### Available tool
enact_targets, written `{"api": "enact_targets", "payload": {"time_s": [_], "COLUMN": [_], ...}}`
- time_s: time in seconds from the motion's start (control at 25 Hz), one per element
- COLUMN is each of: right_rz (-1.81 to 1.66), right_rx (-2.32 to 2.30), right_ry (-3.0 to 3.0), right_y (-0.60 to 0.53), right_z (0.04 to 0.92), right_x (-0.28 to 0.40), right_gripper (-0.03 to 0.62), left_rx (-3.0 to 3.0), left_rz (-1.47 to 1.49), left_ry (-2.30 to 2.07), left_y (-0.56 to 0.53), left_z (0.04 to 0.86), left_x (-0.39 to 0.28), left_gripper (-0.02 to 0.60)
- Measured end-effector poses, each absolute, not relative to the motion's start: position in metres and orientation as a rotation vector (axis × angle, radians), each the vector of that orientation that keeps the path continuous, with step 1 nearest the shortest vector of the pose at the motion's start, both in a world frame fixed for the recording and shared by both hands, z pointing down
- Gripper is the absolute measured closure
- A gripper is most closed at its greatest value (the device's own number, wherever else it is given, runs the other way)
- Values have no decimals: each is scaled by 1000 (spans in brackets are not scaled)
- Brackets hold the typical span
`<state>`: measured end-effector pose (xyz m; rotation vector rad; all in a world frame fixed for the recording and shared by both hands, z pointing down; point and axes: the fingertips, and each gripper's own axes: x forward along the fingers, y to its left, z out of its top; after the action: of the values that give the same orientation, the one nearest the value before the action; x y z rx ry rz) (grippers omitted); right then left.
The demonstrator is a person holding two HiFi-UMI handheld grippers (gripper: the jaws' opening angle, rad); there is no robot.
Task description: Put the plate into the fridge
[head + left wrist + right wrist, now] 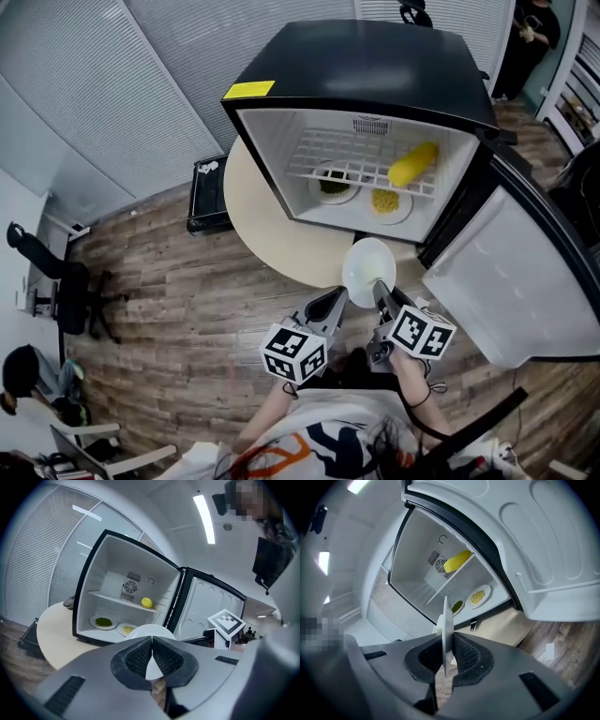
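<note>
1. The empty white plate (369, 270) is in the air in front of the open fridge (375, 66), outside it, over the near edge of the round table (267, 234) in the head view.
2. The right tool (382, 292) holds the plate by its near rim. In the right gripper view the plate shows edge-on between the jaws, and both ribbed pads are pressed against it.
3. The left tool (337, 298) is just beside the plate on its left. Its jaws are closed tip to tip with nothing between them, and the plate shows just beyond the tips in the left gripper view.
4. The fridge is a small black one with a white inside, and it stands on the table. Its door (525, 281) is swung wide open to the right.
5. Inside, a wire shelf (342, 159) carries a yellow corn cob (413, 164) towards its right end.
6. Below the shelf, two dishes sit side by side on the fridge's bottom. The dish of green food (334, 184) is on the left and the dish of yellow food (384, 201) is on the right.
7. The table stands on a wooden plank floor (187, 300). A black office chair (56, 281) is well apart at the far left.
</note>
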<state>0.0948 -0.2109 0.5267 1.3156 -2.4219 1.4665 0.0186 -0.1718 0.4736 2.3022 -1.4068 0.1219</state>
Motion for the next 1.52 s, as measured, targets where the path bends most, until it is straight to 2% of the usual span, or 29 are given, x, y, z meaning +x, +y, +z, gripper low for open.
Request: {"api": "enact_targets", "payload": {"time_s": [0.72,1.08,1.32,1.52], "right_rz": [1567,1786,2062,2123], "right_rx": [1463,1568,1598,1659], "right_ry": [-2336,-2249,-2176,-2144], "right_y": [-256,-299,-334,-359], "right_z": [534,548,571,582], "right_x": [90,67,62,59], "right_gripper": [562,562,562,562], "left_rx": [2401,2472,2476,2506], "left_rz": [148,149,135,151], "left_ry": [-1309,-1192,-1149,-1110], "left_y": [-229,-267,-291,-304], "left_z": [472,469,473,472], "left_x": [2,-18,-30,-29], "left_gripper": [569,569,569,568]}}
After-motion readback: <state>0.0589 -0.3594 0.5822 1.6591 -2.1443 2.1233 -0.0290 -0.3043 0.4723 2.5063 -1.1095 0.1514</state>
